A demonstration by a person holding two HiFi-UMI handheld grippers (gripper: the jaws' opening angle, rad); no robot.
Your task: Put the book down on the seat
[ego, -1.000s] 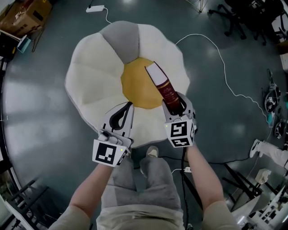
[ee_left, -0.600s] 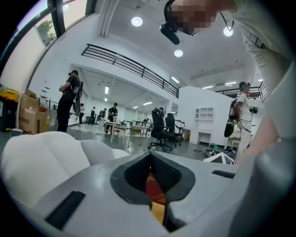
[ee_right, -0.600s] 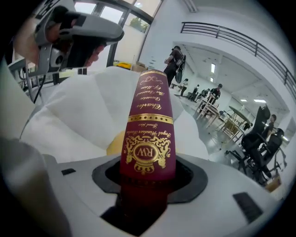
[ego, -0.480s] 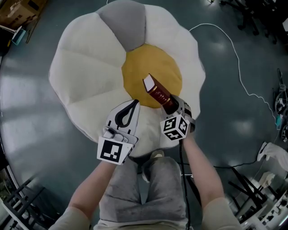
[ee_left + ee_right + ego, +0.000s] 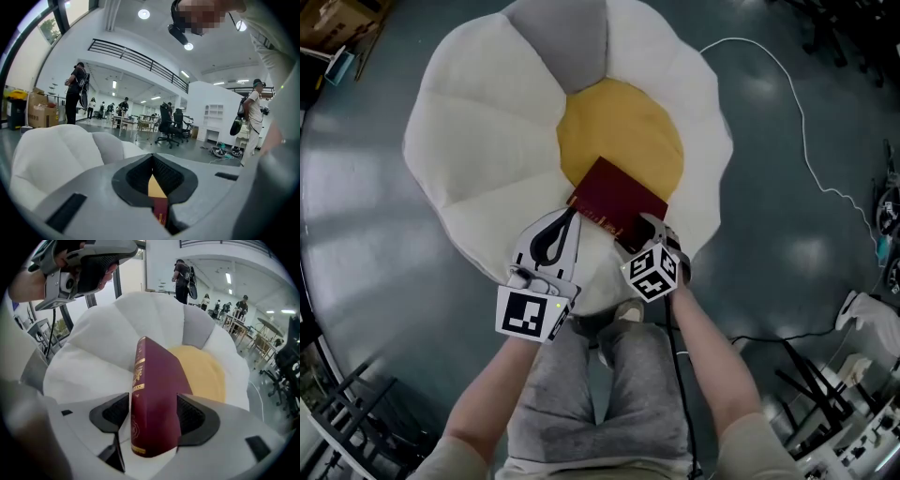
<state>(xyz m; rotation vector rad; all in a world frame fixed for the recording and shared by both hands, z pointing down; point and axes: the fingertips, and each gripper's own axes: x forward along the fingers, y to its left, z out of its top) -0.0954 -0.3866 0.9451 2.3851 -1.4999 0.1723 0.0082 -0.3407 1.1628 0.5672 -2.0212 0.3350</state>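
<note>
The book, dark red with gilt print on its spine, lies cover up on the seat. It rests at the near rim of the yellow middle and reaches onto the white petal toward the seat's near edge. Its near end is between the right tongs, whose jaws have just been opening. In the right gripper view they stand apart on either side of the book, and a thin gap shows at the spine side.

The left tongs hover over the white petal just left of the book. Their jaws are together at the tips with nothing in them, and through the slit between the pads the left gripper view shows a strip of yellow and of red. A grey petal is at the seat's far edge.
</note>
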